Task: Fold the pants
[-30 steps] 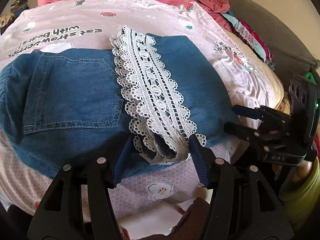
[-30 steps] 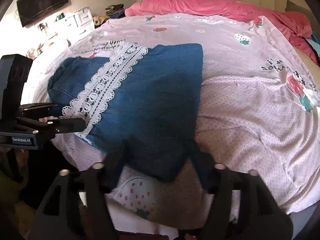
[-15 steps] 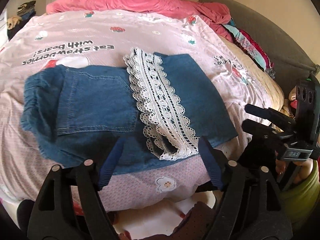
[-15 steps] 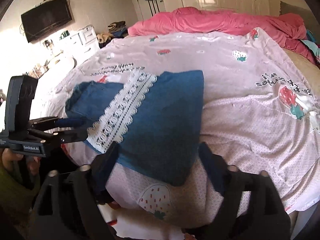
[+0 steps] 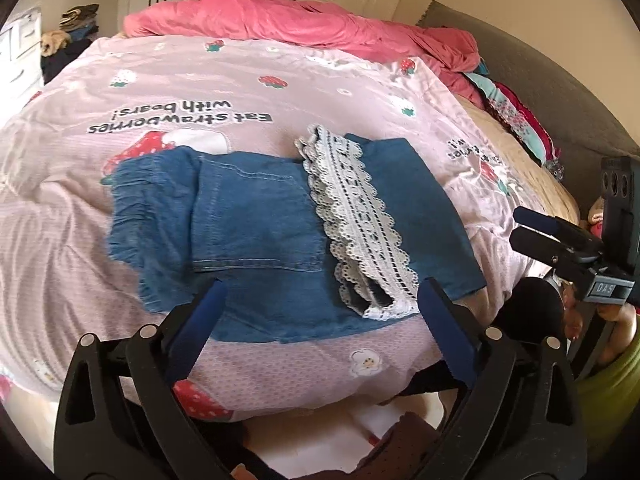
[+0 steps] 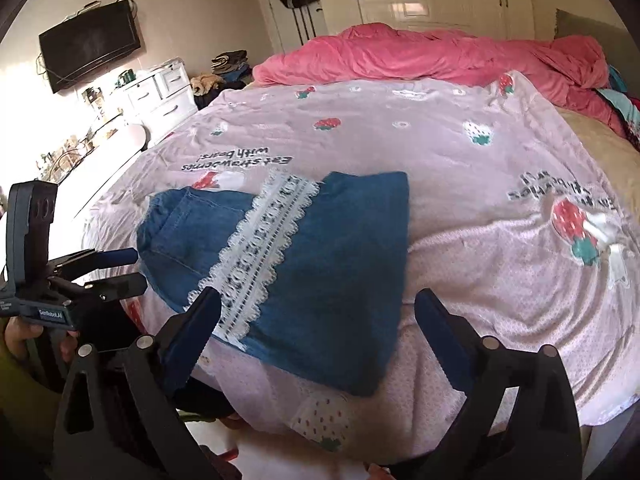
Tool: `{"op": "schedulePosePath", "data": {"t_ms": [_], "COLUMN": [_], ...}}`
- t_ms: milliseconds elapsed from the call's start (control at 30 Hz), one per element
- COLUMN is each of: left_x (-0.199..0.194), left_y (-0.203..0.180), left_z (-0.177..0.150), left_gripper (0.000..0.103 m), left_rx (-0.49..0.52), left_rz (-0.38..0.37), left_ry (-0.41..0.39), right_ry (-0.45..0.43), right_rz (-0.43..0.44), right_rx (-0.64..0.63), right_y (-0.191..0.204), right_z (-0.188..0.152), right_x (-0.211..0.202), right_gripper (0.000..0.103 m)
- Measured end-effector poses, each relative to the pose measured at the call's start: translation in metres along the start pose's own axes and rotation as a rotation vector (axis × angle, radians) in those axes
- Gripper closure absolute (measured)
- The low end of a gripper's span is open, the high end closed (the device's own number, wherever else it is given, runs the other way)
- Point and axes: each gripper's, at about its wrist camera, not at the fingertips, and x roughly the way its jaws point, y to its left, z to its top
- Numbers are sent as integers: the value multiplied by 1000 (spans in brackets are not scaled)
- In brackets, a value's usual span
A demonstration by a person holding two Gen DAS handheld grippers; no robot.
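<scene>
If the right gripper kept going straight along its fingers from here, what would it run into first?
Most likely the folded denim pants: the right gripper is open, empty, and aimed at their near edge on the bedspread. How high it sits above the bed is unclear.

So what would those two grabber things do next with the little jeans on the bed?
Probably nothing more than pull away. The blue denim pants with the white lace trim already lie folded on the pink strawberry bedsheet, and both the left gripper and right gripper are open, holding nothing, short of the cloth.
</scene>
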Motion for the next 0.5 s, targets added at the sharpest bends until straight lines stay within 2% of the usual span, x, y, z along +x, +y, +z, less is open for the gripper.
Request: {"op": "schedulePosePath", "data": {"t_ms": [133,333,500], "left_x": [-6,-16,-26], "left_y": [13,42,66], "left_z": [-1,-11,-17], "left_gripper": [11,10,10], "left_rx": [-25,-104,-164], "left_rz": [13,24,41], "left_ry": [-1,-22,-39], "right_ry": [15,-11,16], "right_rz": [8,27,84], "right_rx": [-38,-99,-149], "right_y": [16,42,67], "right_z": [17,36,53], "right_x": [5,12,27], "right_gripper": [5,5,5]}}
